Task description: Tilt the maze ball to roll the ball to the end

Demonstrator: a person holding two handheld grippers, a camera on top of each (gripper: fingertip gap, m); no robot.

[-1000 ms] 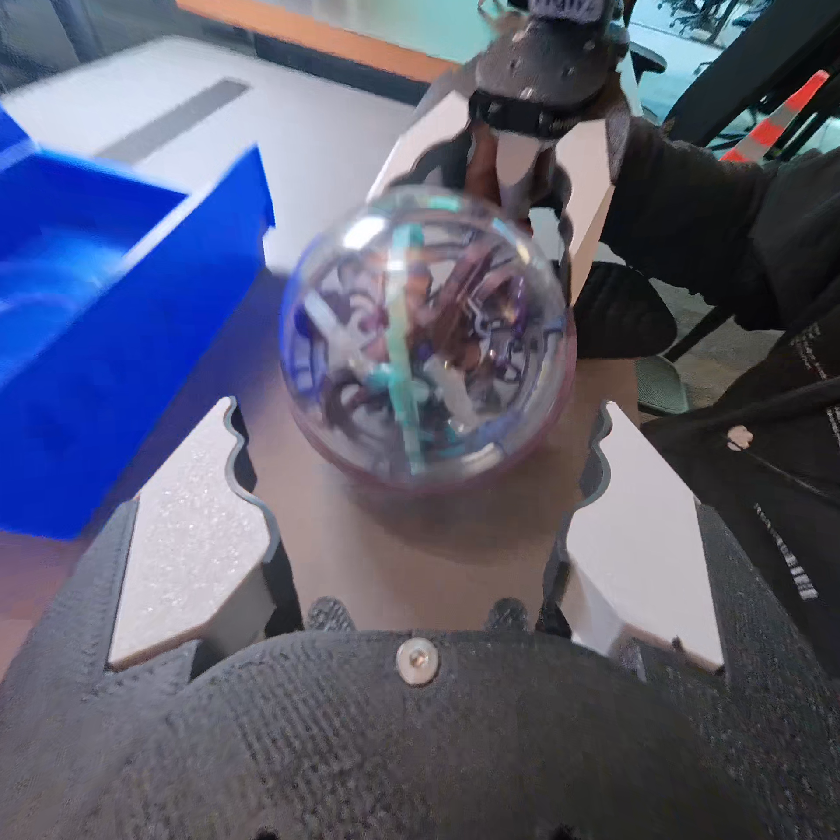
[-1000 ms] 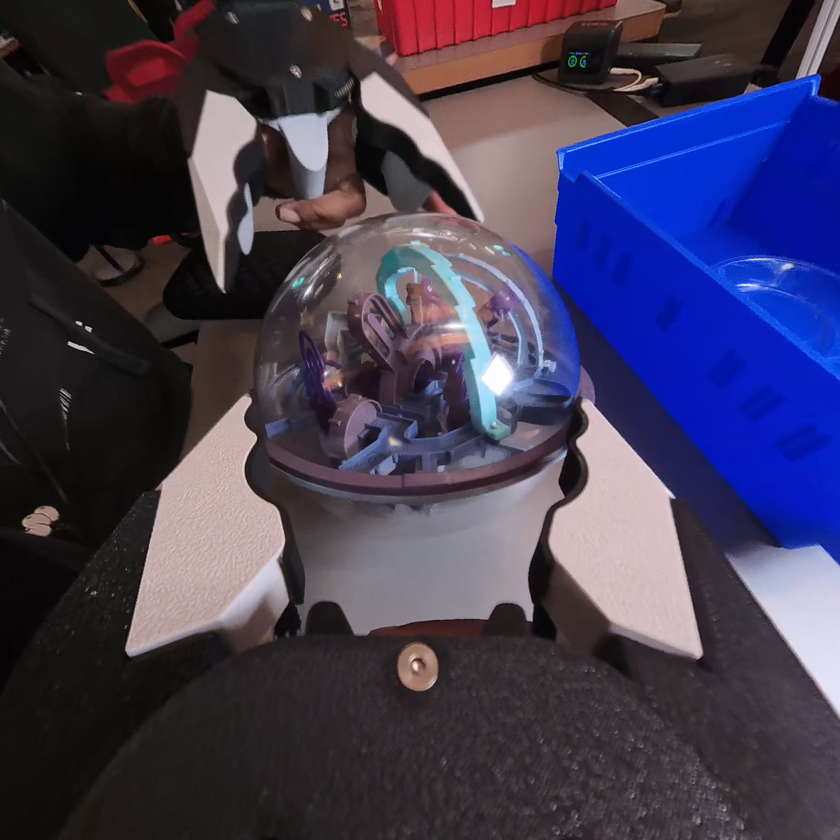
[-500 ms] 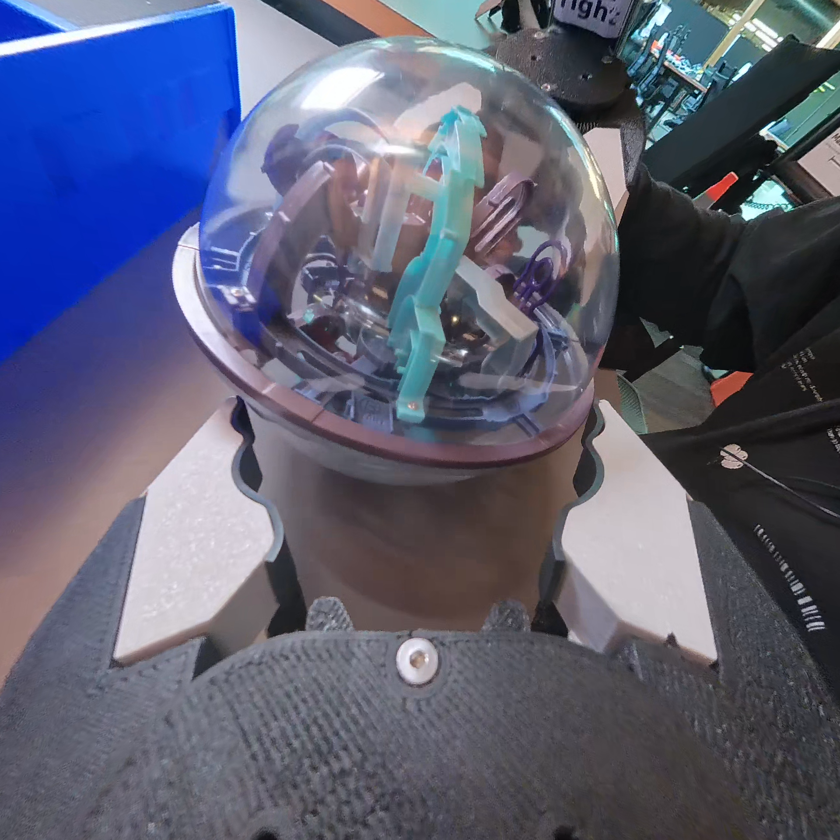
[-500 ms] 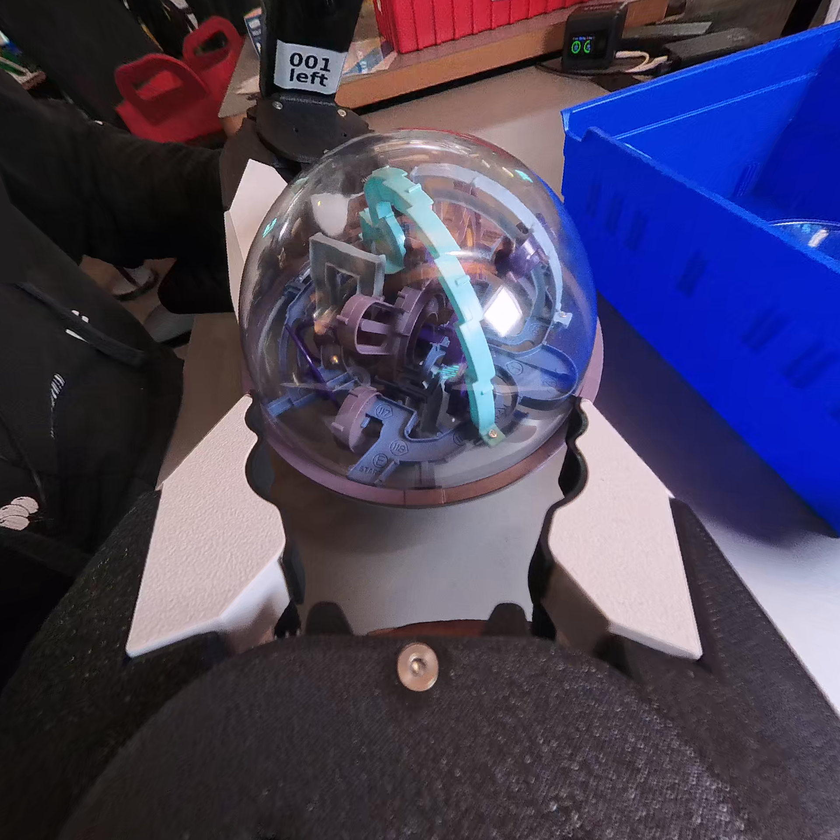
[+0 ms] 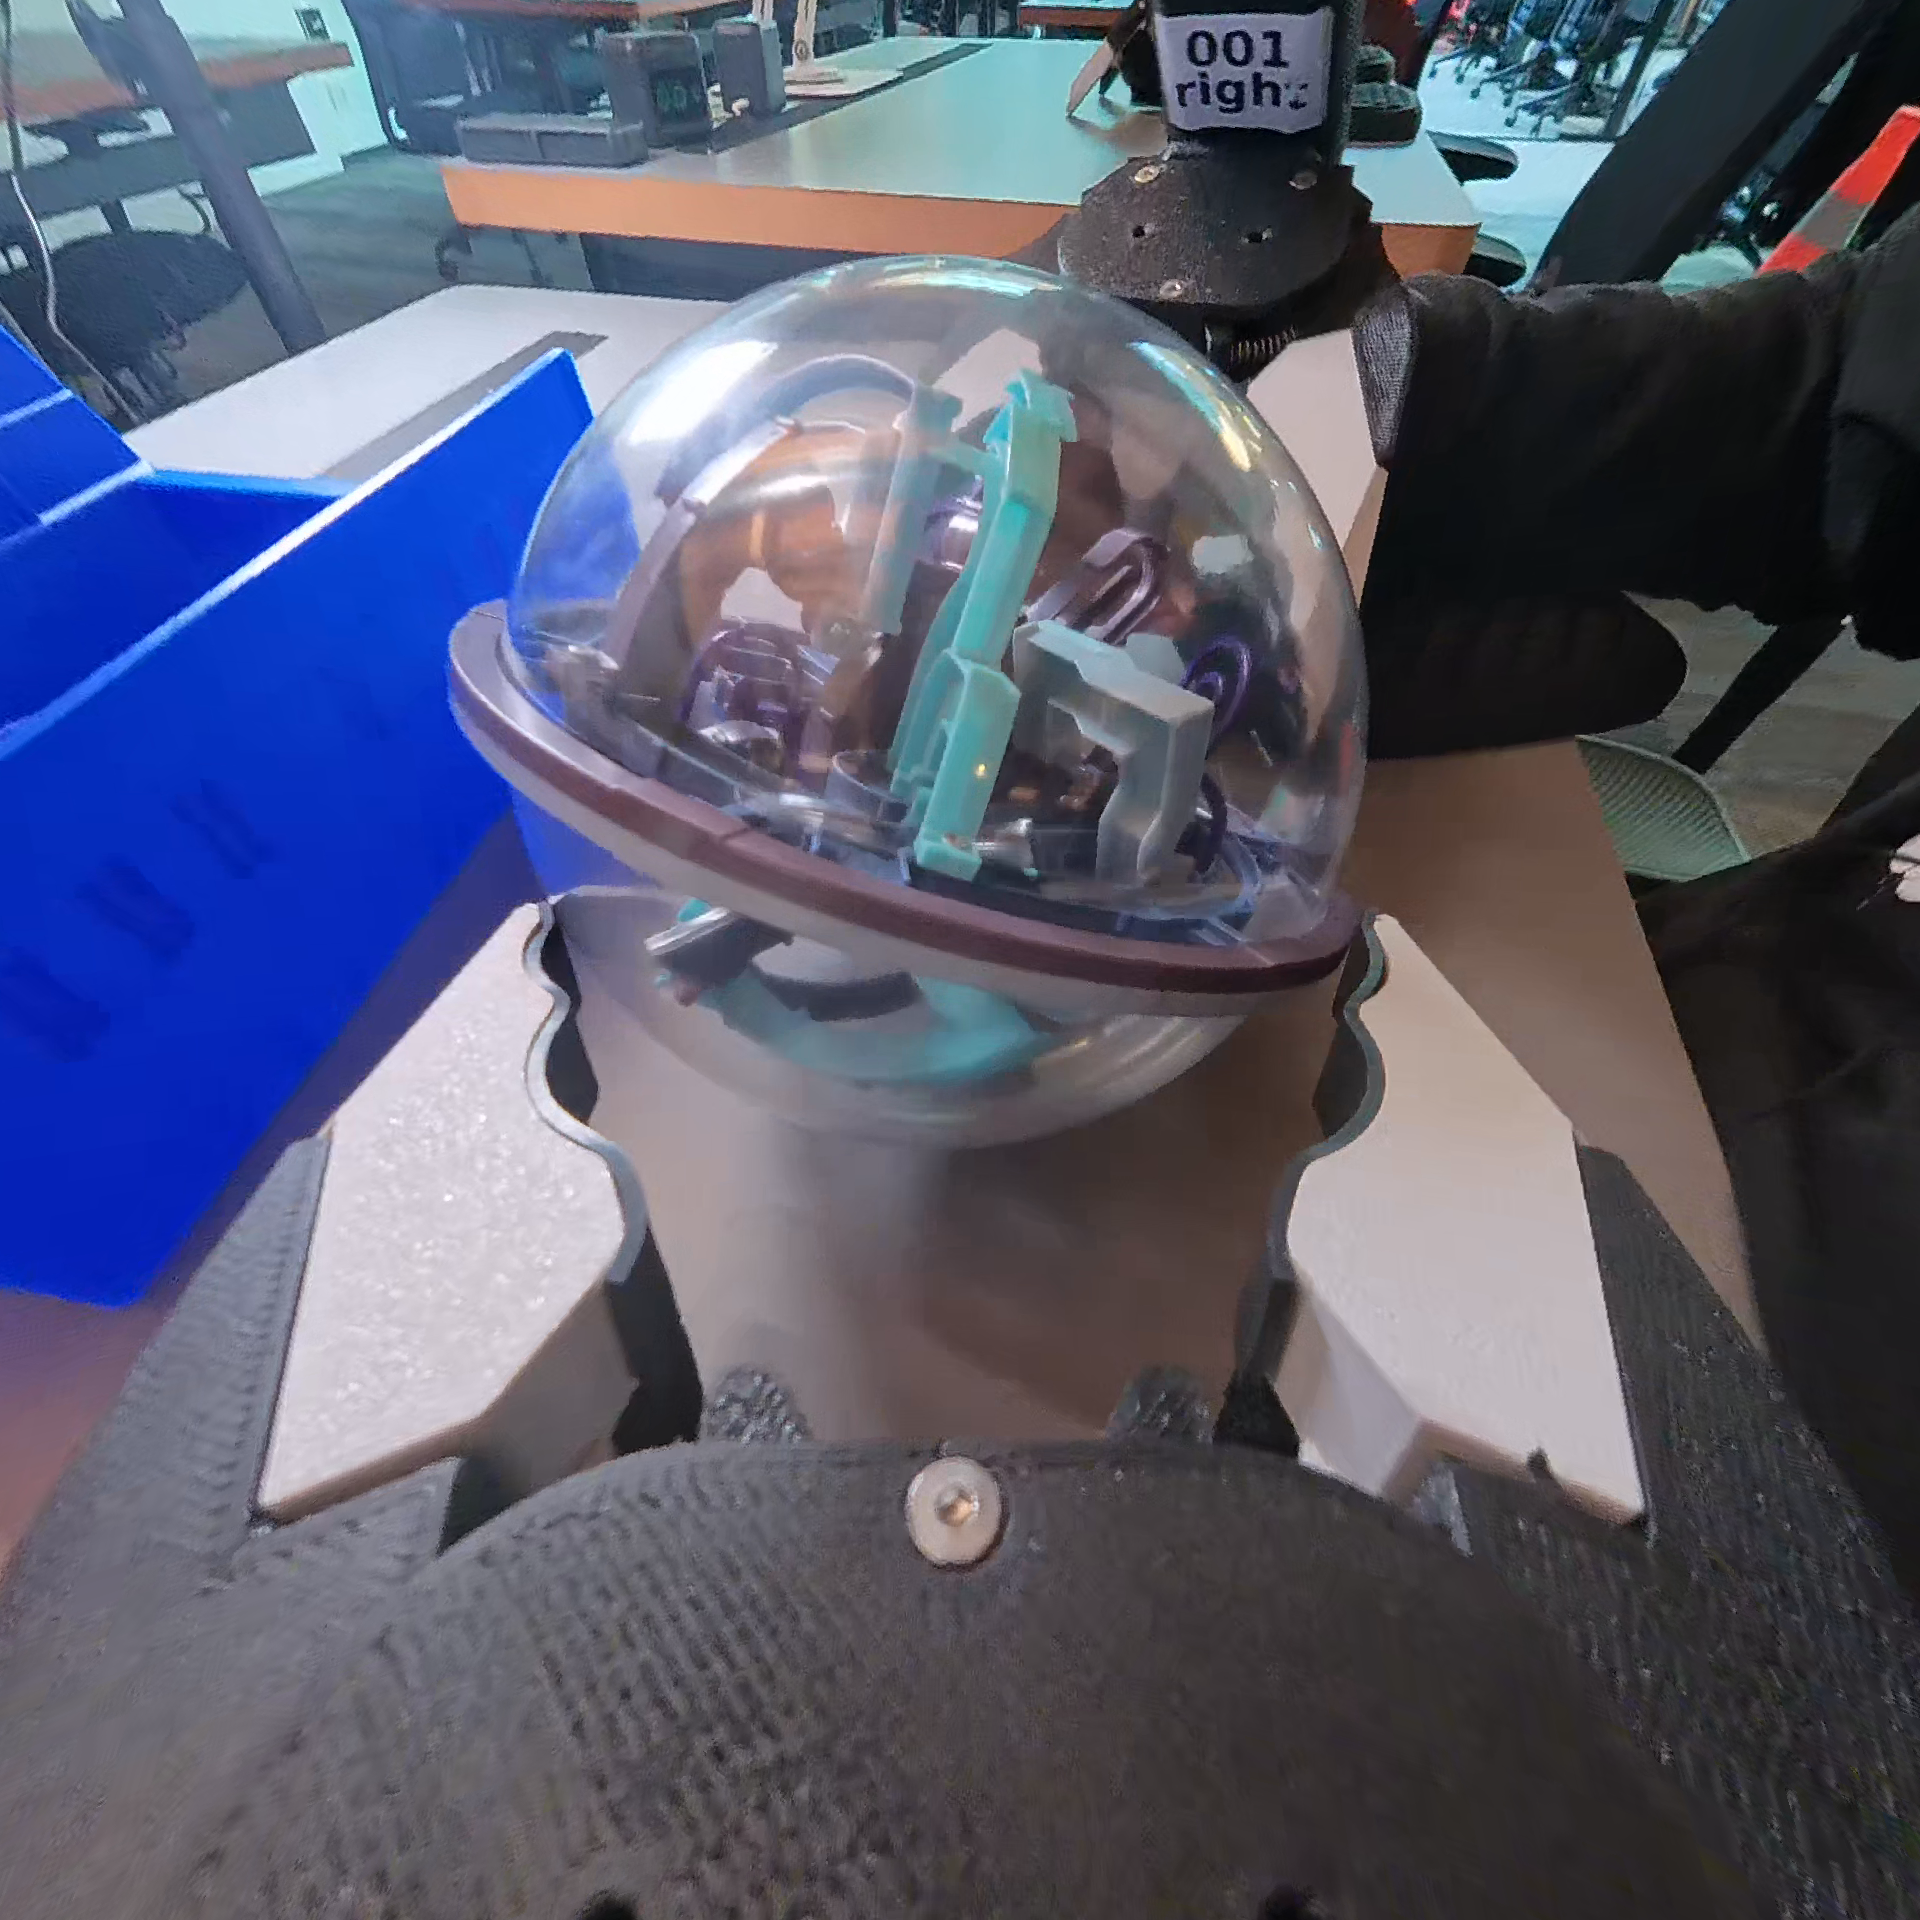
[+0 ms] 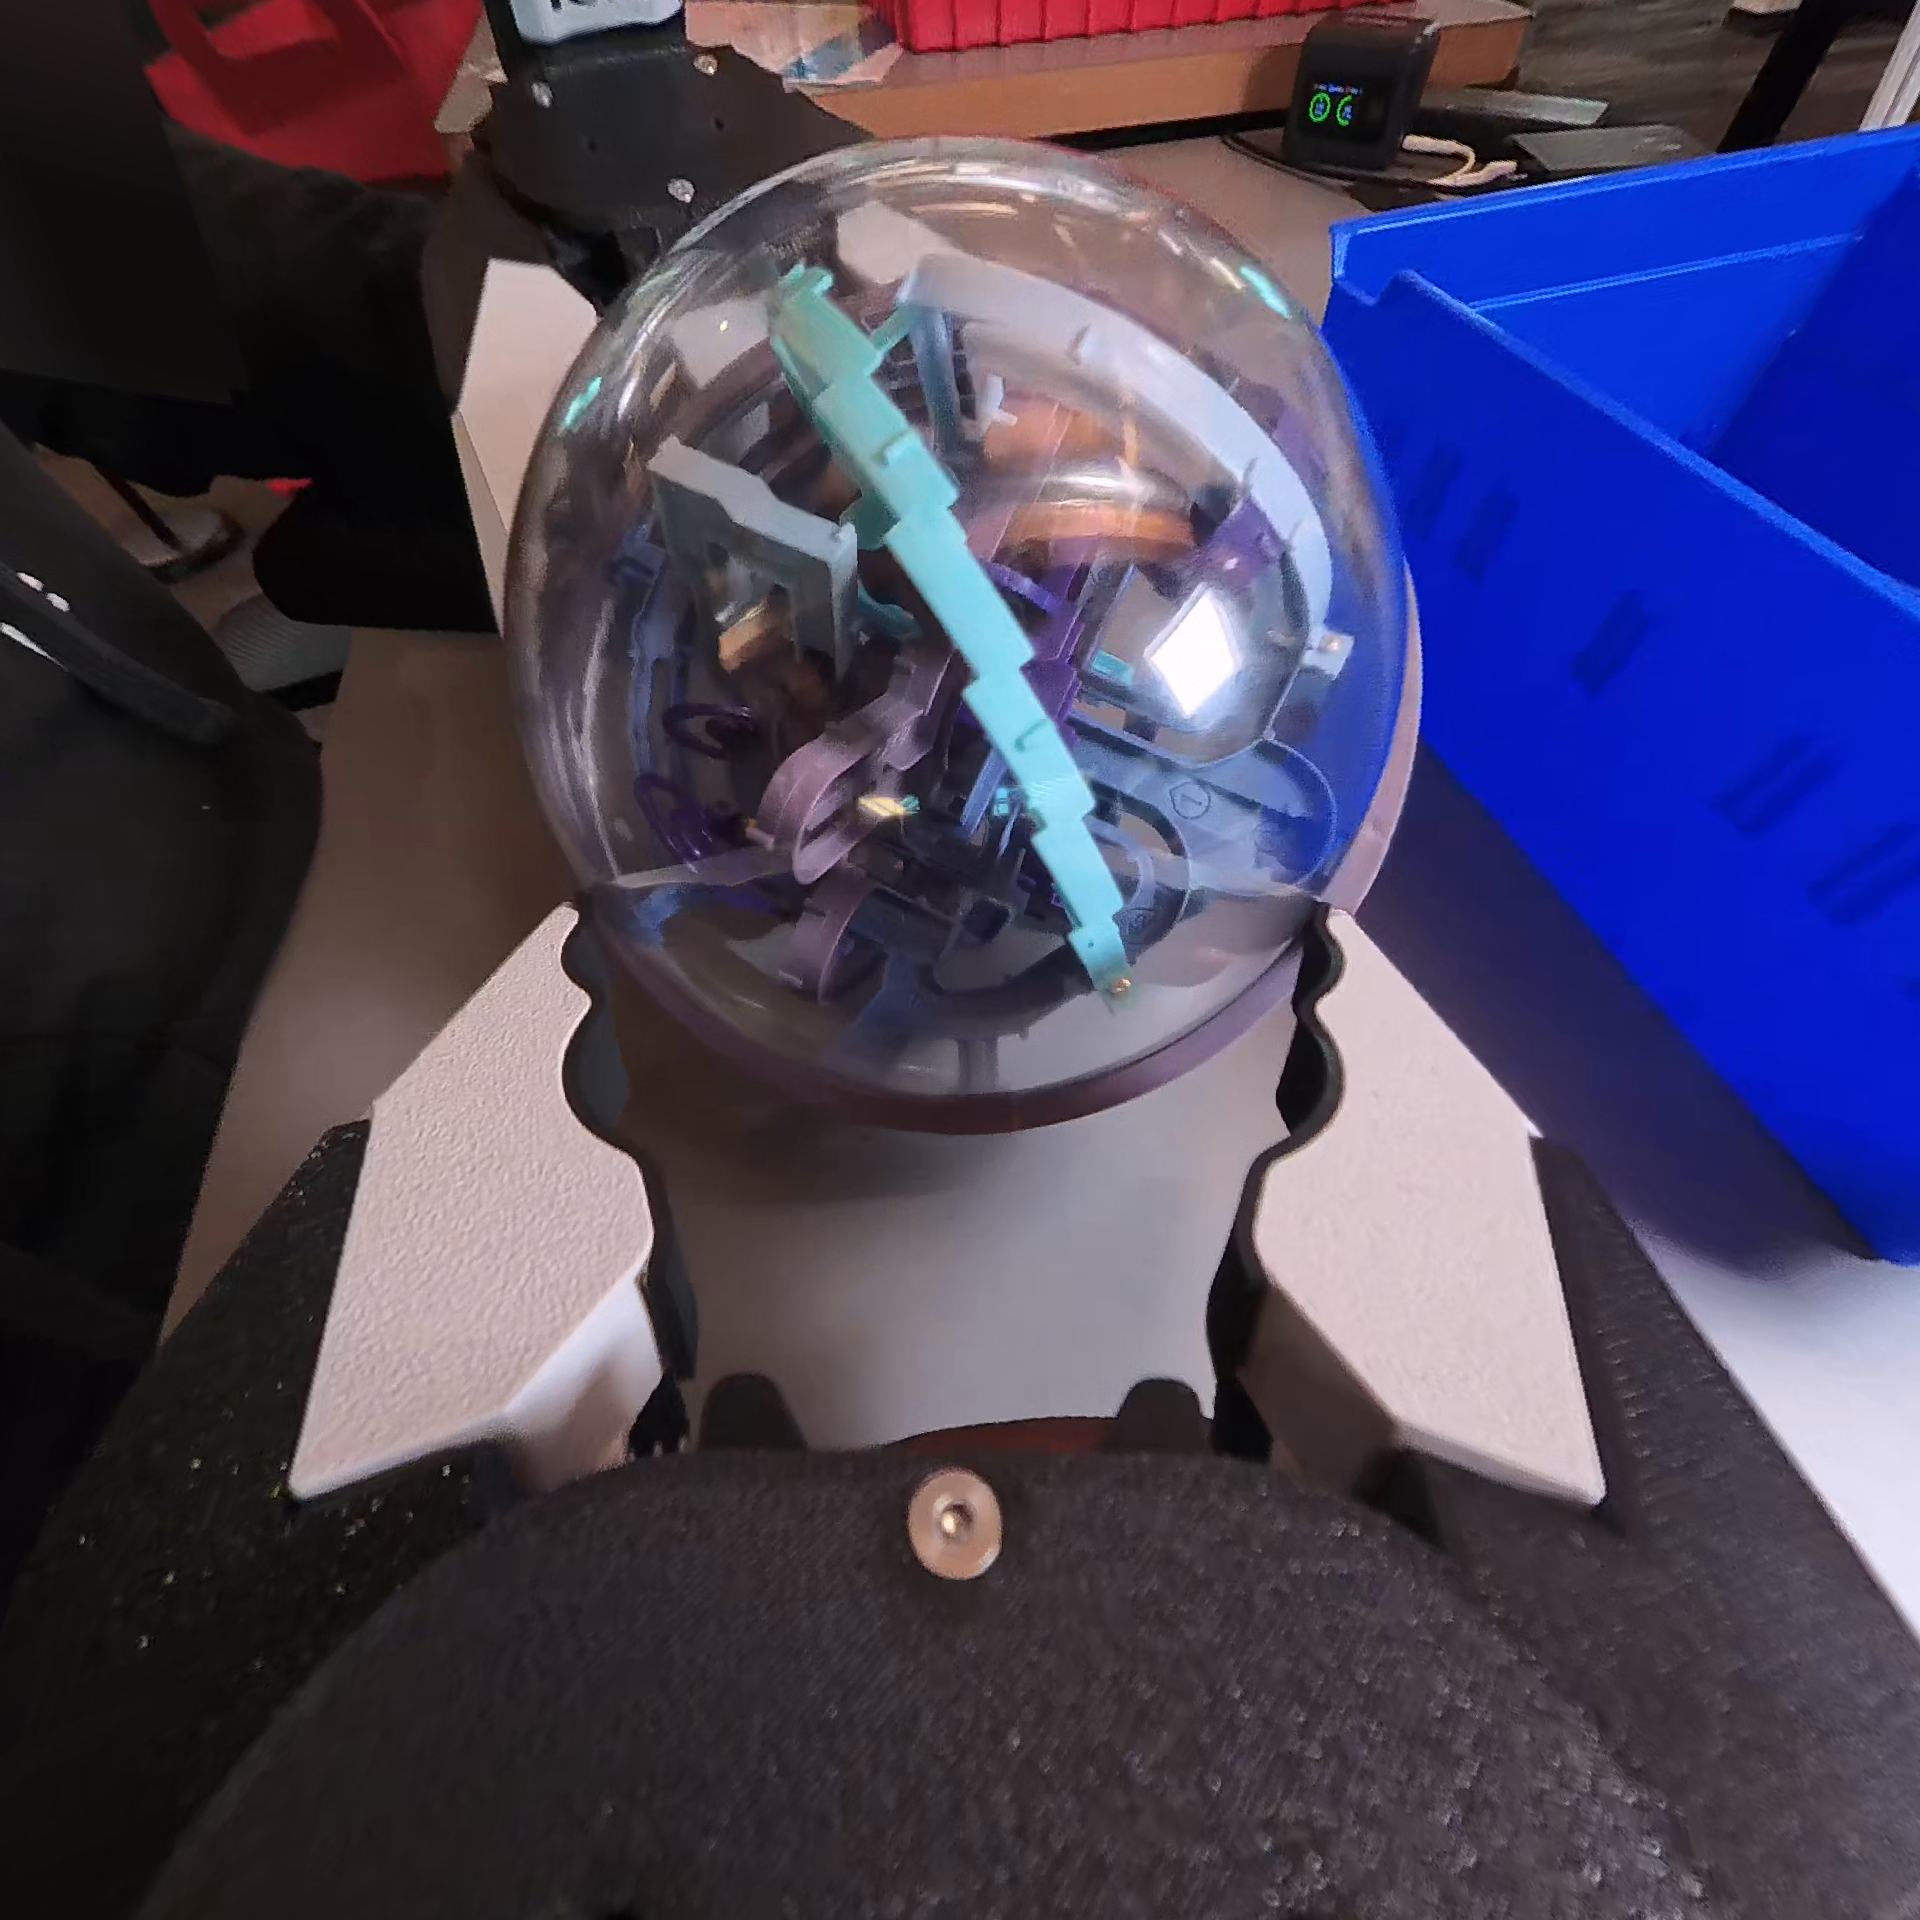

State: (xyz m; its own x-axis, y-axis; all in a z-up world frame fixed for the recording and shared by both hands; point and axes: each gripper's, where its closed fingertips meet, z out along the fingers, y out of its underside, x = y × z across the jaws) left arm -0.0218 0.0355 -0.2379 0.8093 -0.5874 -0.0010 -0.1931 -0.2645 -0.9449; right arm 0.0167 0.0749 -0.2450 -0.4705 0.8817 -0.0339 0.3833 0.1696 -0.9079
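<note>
A: Where does the maze ball (image 5: 914, 707) sit relative to the left gripper (image 5: 956, 997)?

B: At 12 o'clock, straight ahead between its fingertips. The dark equator band runs from 10 o'clock down to 4 o'clock, so the sphere is tilted. Both white fingers (image 5: 436, 1226) are spread wide, and their tips meet the sphere's sides near the band.

A: And the right gripper (image 6: 951, 997)?

B: Same story from the opposite side: the maze ball (image 6: 956, 603) lies at 12 o'clock, cradled between widely parted fingers (image 6: 468, 1205), clear dome up, teal track (image 6: 945, 634) slanting from 11 to 5 o'clock. Each gripper grips only this sphere, which looks lifted off the table (image 6: 395, 831) (contact underneath is hidden).

A: Which is nearer?

B: Neither, I'd judge; they oppose each other across it. The blue bin (image 6: 1662, 623) stands at 3 o'clock in the right view.

A: The little ball inside?

B: Too small to pick out, so progress is unclear. Any tilt should pivot about the line joining the two grippers.
</note>
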